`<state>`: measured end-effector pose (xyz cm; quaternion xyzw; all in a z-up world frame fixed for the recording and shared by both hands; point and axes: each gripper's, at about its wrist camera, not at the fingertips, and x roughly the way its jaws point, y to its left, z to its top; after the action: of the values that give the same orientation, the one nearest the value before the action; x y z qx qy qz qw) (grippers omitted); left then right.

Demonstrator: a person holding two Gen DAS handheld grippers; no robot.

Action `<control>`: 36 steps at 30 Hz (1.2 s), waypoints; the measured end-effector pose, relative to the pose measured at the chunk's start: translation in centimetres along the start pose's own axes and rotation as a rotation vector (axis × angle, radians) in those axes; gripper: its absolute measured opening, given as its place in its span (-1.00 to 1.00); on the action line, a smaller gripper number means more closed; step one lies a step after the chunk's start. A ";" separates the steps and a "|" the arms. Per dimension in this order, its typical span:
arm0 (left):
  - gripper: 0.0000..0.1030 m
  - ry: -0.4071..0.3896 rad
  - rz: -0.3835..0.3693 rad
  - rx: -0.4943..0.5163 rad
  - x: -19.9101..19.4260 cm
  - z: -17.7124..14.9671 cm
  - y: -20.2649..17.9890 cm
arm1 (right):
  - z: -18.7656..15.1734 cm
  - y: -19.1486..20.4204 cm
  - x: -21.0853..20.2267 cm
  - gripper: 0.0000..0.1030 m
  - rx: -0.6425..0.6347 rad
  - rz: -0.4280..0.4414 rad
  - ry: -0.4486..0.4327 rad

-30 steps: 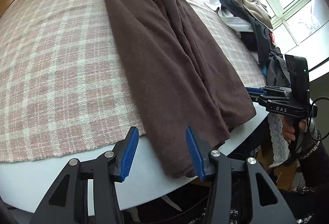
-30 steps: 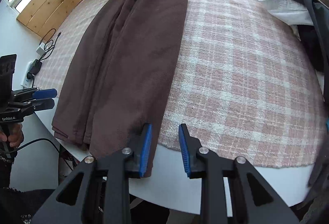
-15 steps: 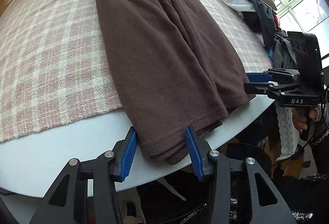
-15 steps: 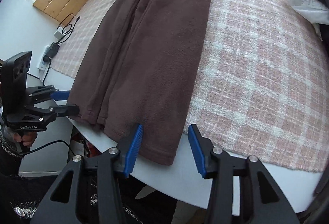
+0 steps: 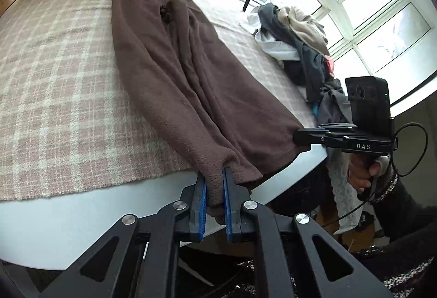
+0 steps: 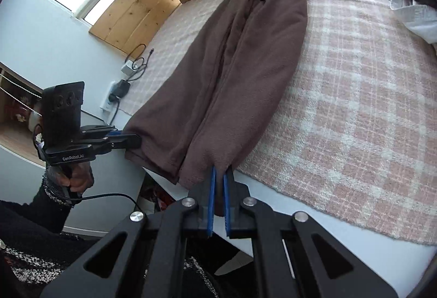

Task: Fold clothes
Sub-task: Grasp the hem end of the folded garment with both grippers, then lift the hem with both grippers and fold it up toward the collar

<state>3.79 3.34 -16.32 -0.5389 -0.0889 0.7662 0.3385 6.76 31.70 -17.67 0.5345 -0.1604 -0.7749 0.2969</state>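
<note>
While angled down, left tool [image 5: 214, 186] closing on brown garment [image 5: 174, 74], right tool [image 6: 218, 183] pinching it

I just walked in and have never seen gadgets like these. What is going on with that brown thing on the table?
A person is folding clothes with a hand-held claw in each hand. The left claw is closing on one near corner of the brown garment, with the fabric pinched between its blue pads; the right claw is shut on the other near corner. The garment lies stretched lengthwise on a pink checked cloth over the white table, its near end lifted at the table edge. A heap of other clothes waits by the window.
</note>
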 end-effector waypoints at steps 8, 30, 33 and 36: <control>-0.82 -0.091 0.013 0.012 -3.9 4.0 -0.6 | 3.3 0.6 -3.0 -0.90 0.071 0.103 -0.135; -0.82 -0.113 0.040 0.008 3.7 37.6 8.6 | 35.7 -9.4 2.7 -0.90 0.357 -0.063 -0.339; -0.82 -0.074 0.057 0.011 6.6 39.0 10.3 | 38.0 -12.3 5.4 -0.90 0.402 -0.078 -0.301; -0.82 -0.047 0.066 -0.018 9.4 40.0 12.4 | 39.8 -14.6 7.9 -0.90 0.402 -0.089 -0.250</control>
<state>-38.62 8.91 -13.56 -0.5267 -0.0859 0.7885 0.3058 -36.16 35.23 -16.75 0.4891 -0.3232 -0.7999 0.1282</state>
